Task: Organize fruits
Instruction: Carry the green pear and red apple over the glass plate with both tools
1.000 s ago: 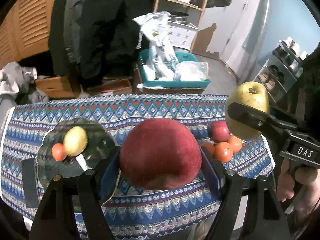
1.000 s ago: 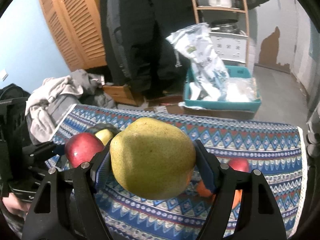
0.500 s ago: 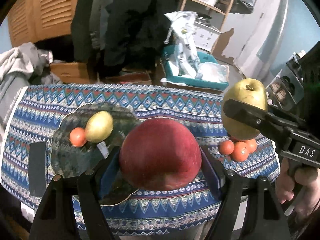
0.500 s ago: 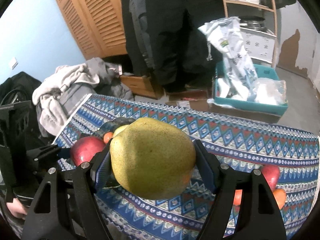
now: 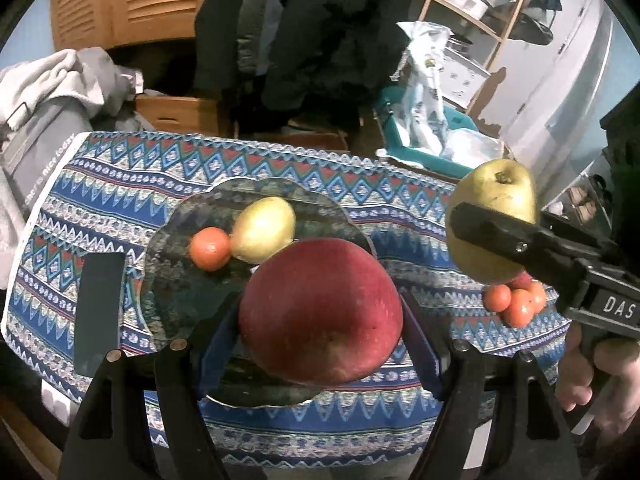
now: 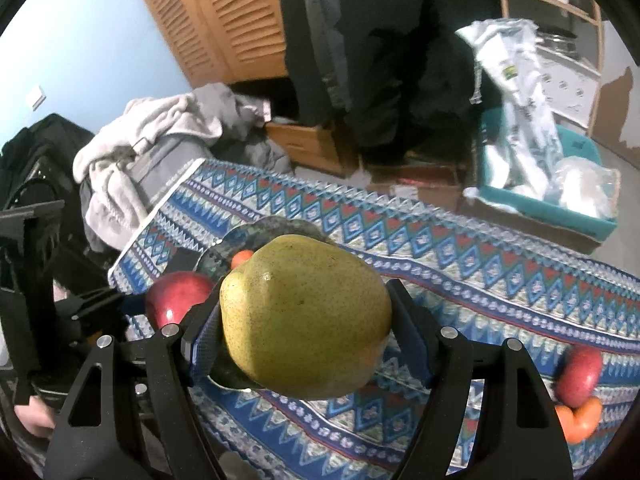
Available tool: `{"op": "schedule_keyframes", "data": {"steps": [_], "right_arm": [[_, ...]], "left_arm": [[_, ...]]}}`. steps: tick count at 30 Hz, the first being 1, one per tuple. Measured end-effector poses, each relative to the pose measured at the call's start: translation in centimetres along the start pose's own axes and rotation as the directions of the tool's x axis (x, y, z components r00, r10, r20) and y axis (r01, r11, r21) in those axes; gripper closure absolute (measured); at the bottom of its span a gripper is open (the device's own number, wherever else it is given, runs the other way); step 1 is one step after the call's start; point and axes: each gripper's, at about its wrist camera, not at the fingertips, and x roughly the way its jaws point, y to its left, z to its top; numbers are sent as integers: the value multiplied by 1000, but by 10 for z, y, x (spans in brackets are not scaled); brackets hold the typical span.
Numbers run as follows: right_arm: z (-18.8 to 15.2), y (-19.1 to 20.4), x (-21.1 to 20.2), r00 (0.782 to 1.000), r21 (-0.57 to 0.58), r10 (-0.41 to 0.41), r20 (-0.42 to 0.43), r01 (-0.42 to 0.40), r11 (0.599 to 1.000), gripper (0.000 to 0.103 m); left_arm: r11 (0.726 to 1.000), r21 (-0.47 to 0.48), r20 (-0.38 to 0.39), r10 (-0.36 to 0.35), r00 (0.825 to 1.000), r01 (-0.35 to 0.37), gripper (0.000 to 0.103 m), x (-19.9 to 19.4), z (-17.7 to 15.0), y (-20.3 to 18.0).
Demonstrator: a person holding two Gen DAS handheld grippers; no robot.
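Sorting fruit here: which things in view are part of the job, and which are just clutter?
Job:
- big red apple in left gripper
- yellow-green pear in right gripper
- dark glass plate holding a small yellow pear and orange tomato
- loose tomatoes

Clutter:
- black flat rectangle
- teal bin
- grey clothes pile

A lived-in home: orange louvred wooden closet doors (image 6: 224, 20), heaped grey laundry (image 6: 160, 128), wooden shelf of steel pots (image 5: 476, 4).
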Motion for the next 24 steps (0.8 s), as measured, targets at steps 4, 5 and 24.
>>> {"op": "schedule_keyframes", "data": {"steps": [4,5,24], "right_arm": [[1,8,21,999,-7,21,-26,-21,1000,28],[2,10,27,999,-8,29,-35,-30,1000,28],[-18,29,114,973,-21,44,-227,-50,999,28]], "left_arm": [[999,-16,-9,31,999,-31,25,7,-5,15],[999,-21,-15,38,999,-38,25,9,-6,19],[989,-67,-137,124,983,-134,25,54,-36,64]]}}
